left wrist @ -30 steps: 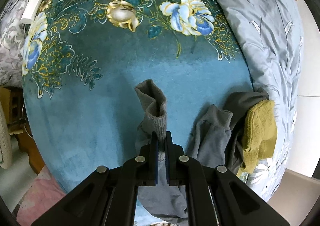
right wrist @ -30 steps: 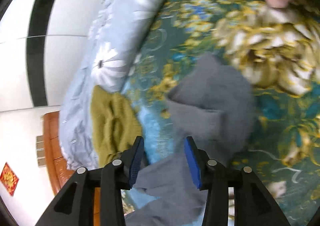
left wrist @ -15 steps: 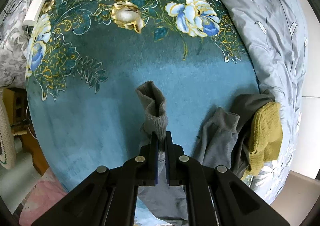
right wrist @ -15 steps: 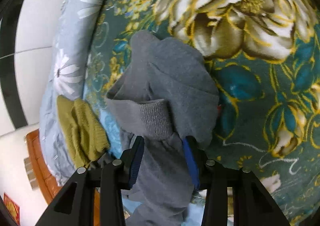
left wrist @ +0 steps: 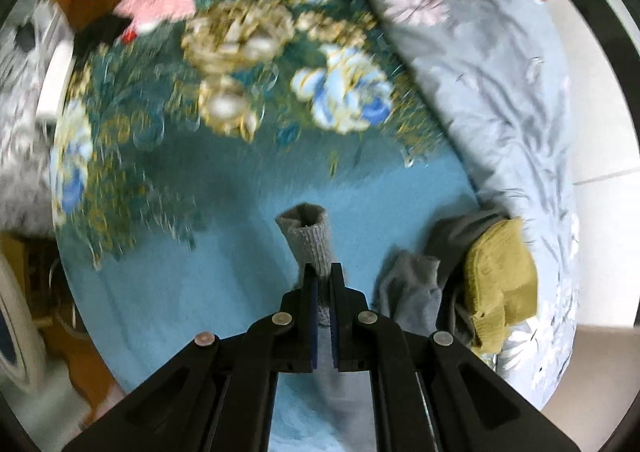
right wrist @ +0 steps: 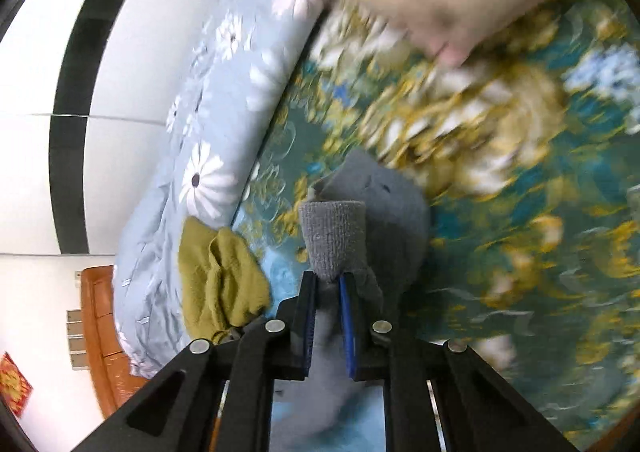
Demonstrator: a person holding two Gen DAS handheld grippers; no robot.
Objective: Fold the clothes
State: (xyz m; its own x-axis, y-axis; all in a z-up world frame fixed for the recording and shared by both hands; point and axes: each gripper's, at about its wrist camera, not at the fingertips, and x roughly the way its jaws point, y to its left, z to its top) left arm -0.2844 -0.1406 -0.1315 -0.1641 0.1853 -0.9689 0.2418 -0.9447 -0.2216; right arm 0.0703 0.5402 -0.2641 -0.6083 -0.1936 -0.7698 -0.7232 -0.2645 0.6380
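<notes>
Bed: your teal flowered bedspread [left wrist: 192, 284] carries everything; one pale blue quilt [left wrist: 500, 100] is bunched along its edge.
Clothes pile: one olive knit piece [left wrist: 496, 284] sits on darker grey cloth, well apart from your grip.
Grey garment: one grey garment [right wrist: 384, 204], two ribbed cuffs, one in each tongs; its body hangs toward the bed.
Left tongs: your left tongs [left wrist: 324, 284] are clamped tight on one cuff [left wrist: 312, 240], as a second ago, now higher over the bed.
Right tongs: your right tongs [right wrist: 328, 292] have just been closing and now pinch the other cuff [right wrist: 332, 236].
Meaning: both cuffs are secured, so you can likely lift and spread it to fold.
</notes>
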